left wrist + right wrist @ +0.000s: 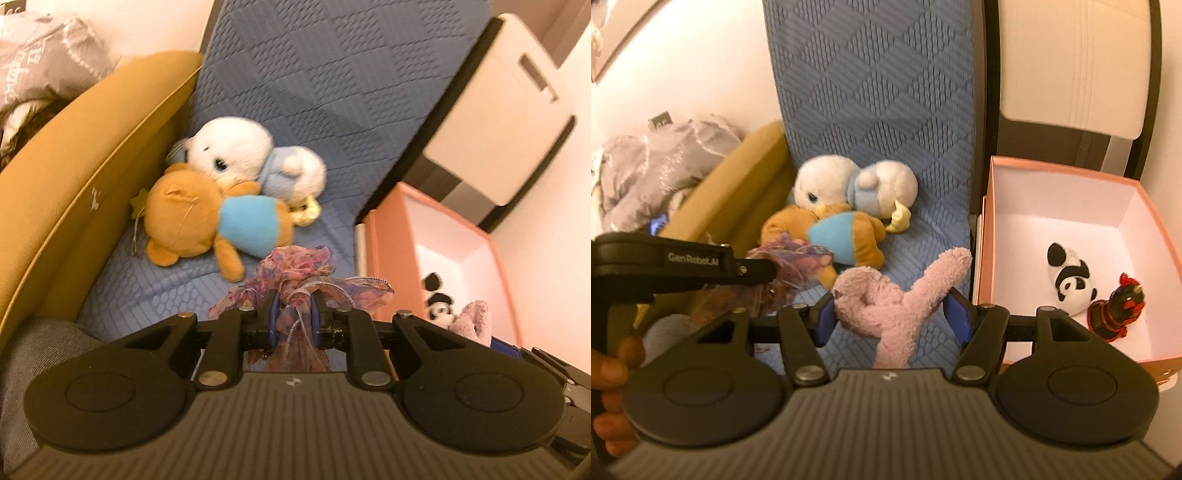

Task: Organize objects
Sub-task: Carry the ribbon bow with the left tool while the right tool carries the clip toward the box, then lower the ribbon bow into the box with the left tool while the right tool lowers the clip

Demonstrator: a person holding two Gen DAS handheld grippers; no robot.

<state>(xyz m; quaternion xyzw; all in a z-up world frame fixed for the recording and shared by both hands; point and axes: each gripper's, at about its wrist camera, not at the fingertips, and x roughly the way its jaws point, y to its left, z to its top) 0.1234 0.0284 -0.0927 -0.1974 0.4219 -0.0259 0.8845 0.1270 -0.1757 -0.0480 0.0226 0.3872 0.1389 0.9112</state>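
My left gripper (294, 308) is shut on a crumpled purple floral scarf (295, 269), held above the blue quilted mat (306, 92); it also shows at the left of the right wrist view (757, 271). My right gripper (892, 314) is shut on a pink plush toy (886, 295), just left of the pink box (1060, 170). The box holds a panda plush (1069, 282) and a dark red-and-black figure (1115, 310). An orange plush in blue (207, 221) and a white-and-blue plush (251, 151) lie together on the mat.
A mustard cushion (81, 177) borders the mat on the left, with grey bedding (40, 66) behind it. A white and dark piece of furniture (509, 110) stands behind the pink box (388, 243). The person's fingers (609, 369) show at lower left.
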